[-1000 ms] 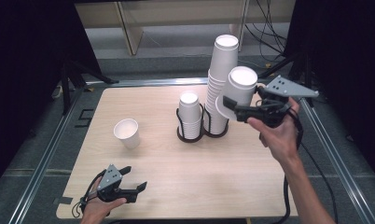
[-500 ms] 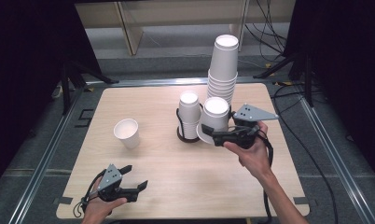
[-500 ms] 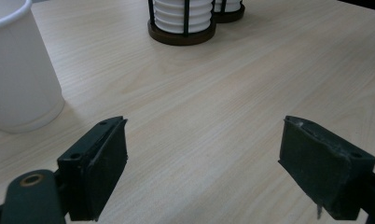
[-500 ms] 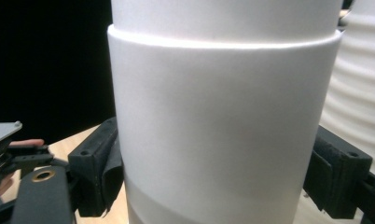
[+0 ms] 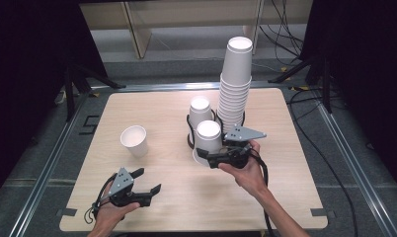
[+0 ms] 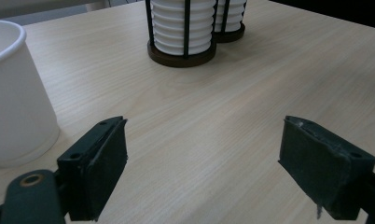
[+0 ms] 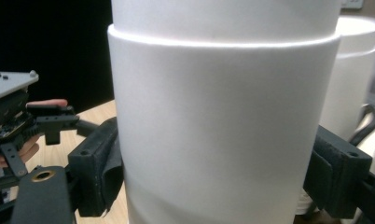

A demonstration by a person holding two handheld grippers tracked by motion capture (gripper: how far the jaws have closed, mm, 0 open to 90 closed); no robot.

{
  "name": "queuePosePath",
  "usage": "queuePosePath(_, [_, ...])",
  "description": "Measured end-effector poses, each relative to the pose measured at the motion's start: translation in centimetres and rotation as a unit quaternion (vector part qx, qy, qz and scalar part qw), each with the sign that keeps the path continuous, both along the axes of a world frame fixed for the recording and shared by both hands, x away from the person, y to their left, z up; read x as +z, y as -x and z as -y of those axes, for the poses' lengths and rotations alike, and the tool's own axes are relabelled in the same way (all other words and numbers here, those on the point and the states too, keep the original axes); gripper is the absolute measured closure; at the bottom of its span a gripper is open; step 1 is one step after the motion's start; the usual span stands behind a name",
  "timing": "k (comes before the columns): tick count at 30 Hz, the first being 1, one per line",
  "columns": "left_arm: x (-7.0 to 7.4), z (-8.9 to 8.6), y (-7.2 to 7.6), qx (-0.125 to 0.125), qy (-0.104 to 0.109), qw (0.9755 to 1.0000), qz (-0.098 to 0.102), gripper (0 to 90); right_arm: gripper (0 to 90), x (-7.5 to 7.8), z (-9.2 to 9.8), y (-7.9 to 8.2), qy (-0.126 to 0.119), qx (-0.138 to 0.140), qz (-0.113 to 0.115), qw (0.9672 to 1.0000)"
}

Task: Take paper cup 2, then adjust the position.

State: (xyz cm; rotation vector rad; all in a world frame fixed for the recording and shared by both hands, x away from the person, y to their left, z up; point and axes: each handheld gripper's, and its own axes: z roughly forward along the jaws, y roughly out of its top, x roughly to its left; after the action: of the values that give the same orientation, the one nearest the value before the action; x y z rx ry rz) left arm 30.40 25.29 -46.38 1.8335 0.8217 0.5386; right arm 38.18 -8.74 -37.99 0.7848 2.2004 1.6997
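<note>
White paper cup (image 5: 208,141) sits clamped upright in the right tool (image 5: 210,159) just above the counter (image 5: 285,197) before the cup rack (image 5: 190,140), while the left tool (image 5: 146,181) rests empty, its jaws apart.

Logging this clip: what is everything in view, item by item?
Rounded wooden table: one, pale wood, centre.
Two-ring wire cup holder: one, black, table's far middle.
Tall stack of paper cups: one, white, holder's right ring.
Short stack of paper cups: one, white, holder's left ring.
Loose paper cup: one, white, standing left of the holder.
Held paper cup: one, white, in front of the holder.
Left hand-held gripper: black, open, near left edge.
Right hand-held gripper: black, clamped on the held paper cup.
</note>
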Motion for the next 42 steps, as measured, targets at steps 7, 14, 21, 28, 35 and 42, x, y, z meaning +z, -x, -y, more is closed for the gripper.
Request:
queuePosePath(7, [-0.3, 0.5, 0.0, -0.01, -0.009, 0.9997, 0.02, 14.8, 18.5, -1.8, -1.3, -0.3, -0.001, 0.015, -0.007, 0.9999])
queuePosePath(14, [-0.4, 0.5, 0.0, -0.021, 0.002, 0.9996, 0.019, 14.8, 18.5, -2.8, -2.3, 0.1, -0.007, 0.031, -0.039, 0.9987])
queuePosePath(21, [-0.5, 0.4, 0.1, -0.025, 0.016, 0.9995, 0.005, 14.8, 18.5, -3.5, -3.5, 0.3, -0.002, 0.051, -0.027, 0.9984])
queuePosePath(28, [-0.5, 0.5, 0.2, -0.031, 0.017, 0.9994, 0.006, 14.8, 18.6, -4.0, -4.4, 0.7, 0.001, 0.067, -0.029, 0.9973])
queuePosePath(35, [-0.3, 0.5, 0.4, -0.036, 0.02, 0.9991, 0.007, 14.8, 18.5, -4.4, -5.2, 0.8, -0.004, 0.079, -0.03, 0.9964])
queuePosePath(42, [-0.4, 0.6, 0.4, -0.047, 0.052, 0.9975, 0.004, 14.8, 18.6, -4.3, -5.8, 0.9, -0.002, 0.079, -0.03, 0.9964])
